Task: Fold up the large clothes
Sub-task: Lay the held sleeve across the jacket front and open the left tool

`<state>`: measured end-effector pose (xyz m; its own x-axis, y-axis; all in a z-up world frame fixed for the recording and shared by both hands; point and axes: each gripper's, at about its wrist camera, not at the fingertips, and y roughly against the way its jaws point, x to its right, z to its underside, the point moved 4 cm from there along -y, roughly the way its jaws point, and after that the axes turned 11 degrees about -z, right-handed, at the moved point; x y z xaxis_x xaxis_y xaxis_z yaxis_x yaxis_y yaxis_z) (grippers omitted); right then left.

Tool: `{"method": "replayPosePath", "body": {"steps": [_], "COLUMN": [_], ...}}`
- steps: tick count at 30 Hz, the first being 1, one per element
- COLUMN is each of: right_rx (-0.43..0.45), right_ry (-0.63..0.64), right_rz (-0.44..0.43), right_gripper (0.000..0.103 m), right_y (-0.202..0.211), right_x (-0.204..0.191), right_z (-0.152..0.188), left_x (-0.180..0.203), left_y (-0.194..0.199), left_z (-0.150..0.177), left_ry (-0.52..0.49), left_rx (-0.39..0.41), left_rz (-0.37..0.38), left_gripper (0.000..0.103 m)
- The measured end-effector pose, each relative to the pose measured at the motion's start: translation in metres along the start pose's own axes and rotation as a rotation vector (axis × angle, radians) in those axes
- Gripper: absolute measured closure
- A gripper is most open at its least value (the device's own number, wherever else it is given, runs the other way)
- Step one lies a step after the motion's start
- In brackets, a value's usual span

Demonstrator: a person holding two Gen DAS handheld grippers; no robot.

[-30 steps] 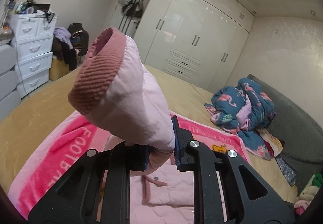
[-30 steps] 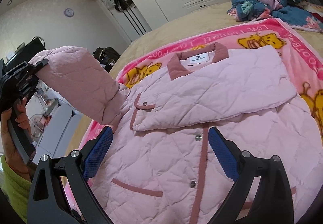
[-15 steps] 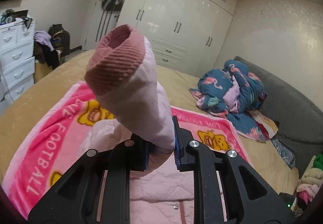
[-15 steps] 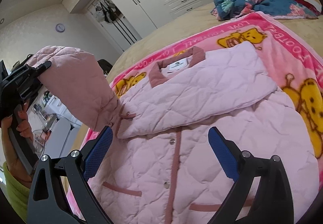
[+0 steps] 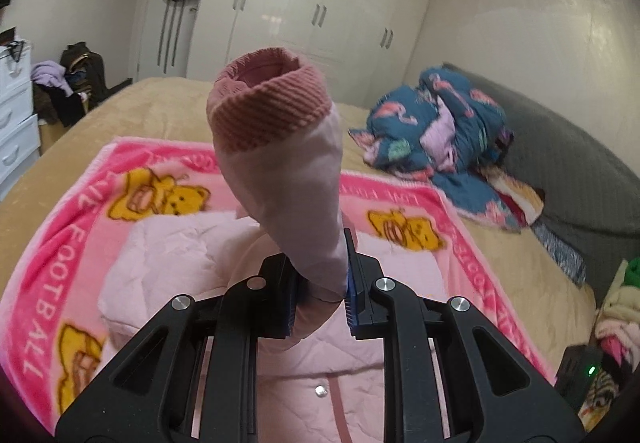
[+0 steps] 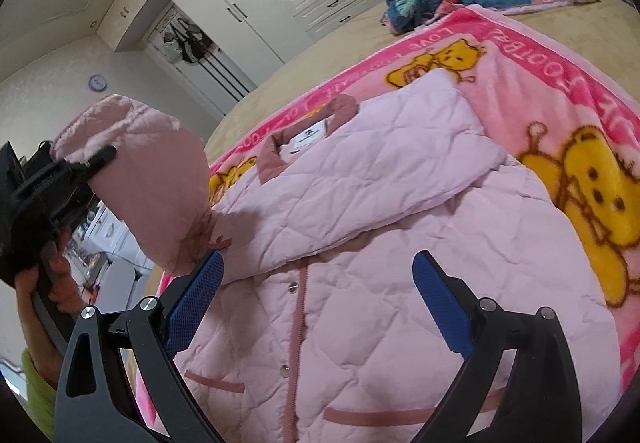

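Note:
A pink quilted jacket [image 6: 380,283] lies front up on a pink cartoon blanket [image 6: 560,91], its far sleeve folded across the chest. My left gripper [image 5: 320,293] is shut on the other sleeve [image 5: 288,187], whose ribbed darker cuff [image 5: 268,111] stands up above the fingers. In the right wrist view that lifted sleeve [image 6: 148,187] hangs at the left over the jacket's edge, held by the left gripper [image 6: 84,163] in a person's hand. My right gripper [image 6: 316,303] hovers open over the jacket's button line, nothing between its blue pads [image 6: 438,307].
The blanket [image 5: 60,243] lies on a tan bed [image 5: 160,99]. A heap of blue flamingo-print bedding [image 5: 436,131] sits at the far right by a grey headboard [image 5: 580,179]. White wardrobes [image 5: 320,3] line the back wall, white drawers [image 5: 14,123] stand left.
The left gripper has carried the sleeve inward over the jacket and lower, the cuff now upright. The right gripper has shifted across the jacket front, still open.

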<state>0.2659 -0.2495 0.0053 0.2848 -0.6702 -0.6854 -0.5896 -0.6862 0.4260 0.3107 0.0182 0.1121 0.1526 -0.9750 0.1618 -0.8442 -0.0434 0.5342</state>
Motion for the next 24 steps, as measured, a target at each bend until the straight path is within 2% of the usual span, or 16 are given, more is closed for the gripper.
{"method": "replayPosePath", "body": {"steps": [9,17,19,20,21,22,23,24], "right_rx": [0.041,0.073,0.075,0.076,0.077,0.078,0.079,0.081], "right_ry": [-0.061,-0.118,-0.127,-0.130,-0.133,-0.137,-0.144,-0.150], "right_rz": [0.026,0.039,0.045,0.050,0.052,0.054,0.053,0.053], "right_gripper": [0.008,0.008,0.008,0.008,0.008,0.008,0.008,0.008], "right_y": [0.017,0.030,0.031,0.032,0.033,0.034,0.034,0.036], "right_x": [0.025,0.040,0.043,0.044,0.044,0.046,0.047,0.048], "right_z": [-0.006,-0.012,-0.011,-0.012,-0.011,-0.011,-0.011,-0.011], "left_x": [0.040,0.057,0.059,0.060,0.062,0.063,0.064,0.066], "left_y": [-0.046,-0.068,-0.071,-0.071,-0.072,-0.073,-0.072,-0.071], "left_z": [0.061,0.111,0.122,0.126,0.129,0.134,0.137,0.139], "left_ry": [-0.143,-0.228,-0.247,-0.258,-0.265,-0.279,-0.296,-0.311], "left_rx": [-0.144,-0.253,-0.276,-0.287,-0.296,-0.315,-0.323,-0.323], "left_rz": [0.019,0.021,0.027,0.032,0.036,0.036,0.035,0.030], "left_gripper": [0.089,0.085,0.080,0.072,0.052,0.043,0.038,0.038]}}
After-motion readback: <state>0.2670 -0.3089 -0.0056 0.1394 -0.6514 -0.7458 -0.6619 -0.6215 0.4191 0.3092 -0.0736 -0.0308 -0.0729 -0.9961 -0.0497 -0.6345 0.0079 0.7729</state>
